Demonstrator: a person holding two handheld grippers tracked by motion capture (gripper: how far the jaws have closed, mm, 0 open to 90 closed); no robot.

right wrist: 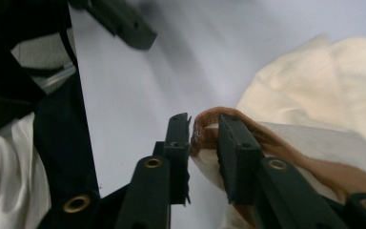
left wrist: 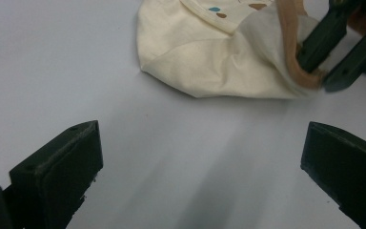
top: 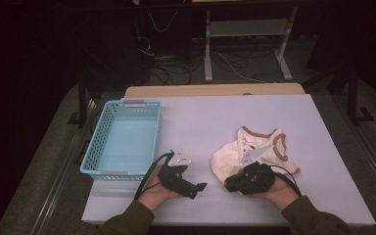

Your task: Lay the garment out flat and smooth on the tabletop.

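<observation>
A cream shirt [top: 257, 152] with brown trim lies crumpled on the table [top: 200, 122], right of centre in the high view. The right gripper [right wrist: 205, 138] sits at the shirt's lower edge. In the right gripper view its jaws stand a narrow gap apart with the brown hem [right wrist: 209, 121] between them; the hem touches the right jaw, and I cannot tell whether the pads press on it. The left gripper [top: 198, 188] rests low on the table, lower centre of the high view, its jaws wide apart and holding nothing. A blue basket [top: 122, 142] stands at the left.
</observation>
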